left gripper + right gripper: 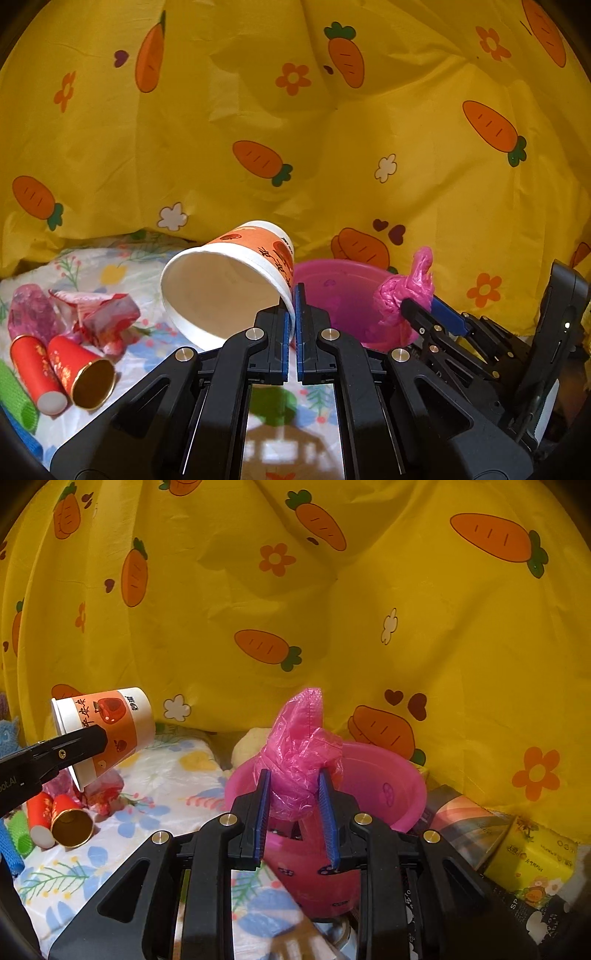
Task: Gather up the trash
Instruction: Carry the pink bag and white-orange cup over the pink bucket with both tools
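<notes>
Hanging behind everything: yellow sheet (258, 122) w/ carrots & flowers, creased, filling the bkgd in both views. Lying below it: floral cloth (166, 775), white w/ blue & yellow blooms.

Left gripper (295, 317) pinching cup (225, 280) by its rim wall, jaws together on the thin paper; cup tilting on its side, mouth facing the cam, orange band w/ apple print, lifted off the cloth. Seen from right wrist: same cup (107, 727) up at left, black finger crossing it.

Right gripper (295, 805) clamping pink bag (295, 753), blue pads pressing both sides of the crumpled wad, part way closed. Bag bunching up above the pads, hovering over pink bin (384, 786). Bin standing just beyond the fingers, rim open; from left wrist, bin (332, 288) sitting right of the cup.

Lying at far left on cloth: two red cups (62, 369) on their sides, touching, one showing gold inside; crinkled red wrapper (107, 317) just behind them; green roll (14, 398) at edge.

Sitting right of bin: yellow pack (535, 860).
</notes>
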### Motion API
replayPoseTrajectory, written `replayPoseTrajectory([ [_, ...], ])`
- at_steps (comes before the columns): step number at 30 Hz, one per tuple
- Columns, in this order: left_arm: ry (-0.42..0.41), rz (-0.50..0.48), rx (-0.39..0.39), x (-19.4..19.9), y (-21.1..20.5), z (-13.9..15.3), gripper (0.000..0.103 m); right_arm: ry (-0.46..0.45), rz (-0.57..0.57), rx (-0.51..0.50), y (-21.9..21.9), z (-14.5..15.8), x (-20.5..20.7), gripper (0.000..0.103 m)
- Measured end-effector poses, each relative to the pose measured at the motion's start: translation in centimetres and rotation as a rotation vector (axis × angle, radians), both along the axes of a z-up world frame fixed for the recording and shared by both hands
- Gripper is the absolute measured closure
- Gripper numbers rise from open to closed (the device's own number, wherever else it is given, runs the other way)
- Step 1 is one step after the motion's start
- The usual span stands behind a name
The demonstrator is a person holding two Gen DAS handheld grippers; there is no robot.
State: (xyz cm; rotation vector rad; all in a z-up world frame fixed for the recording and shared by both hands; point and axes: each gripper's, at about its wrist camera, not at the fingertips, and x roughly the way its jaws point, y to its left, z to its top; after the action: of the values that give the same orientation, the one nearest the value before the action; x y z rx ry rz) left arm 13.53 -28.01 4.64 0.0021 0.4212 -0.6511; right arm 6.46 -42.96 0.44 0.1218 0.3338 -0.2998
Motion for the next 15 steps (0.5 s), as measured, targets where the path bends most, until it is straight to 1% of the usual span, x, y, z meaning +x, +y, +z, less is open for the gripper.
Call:
replayPoseTrajectory([
  [4,-0.001,-0.061,-0.005,1.3,-2.6,-0.5,0.101,0.004,-0.032,0.020,-1.6,-0.2,1.0,0.077],
  [7,0.023,-0.096,-0.029,2.7,-4.0,-1.0,0.101,0.009,-0.056,0.022,-2.6,-0.3,1.8,0.077],
  [10,0.036,-0.120,-0.037,3.9,-5.1,-1.7,0.101,0.021,-0.073,0.026,-3.5,-0.7,2.6,0.077],
  [15,0.062,-0.151,-0.013,5.5,-7.0,-2.8,0.101,0.037,-0.085,0.016,-4.6,-1.6,3.5,0.077],
])
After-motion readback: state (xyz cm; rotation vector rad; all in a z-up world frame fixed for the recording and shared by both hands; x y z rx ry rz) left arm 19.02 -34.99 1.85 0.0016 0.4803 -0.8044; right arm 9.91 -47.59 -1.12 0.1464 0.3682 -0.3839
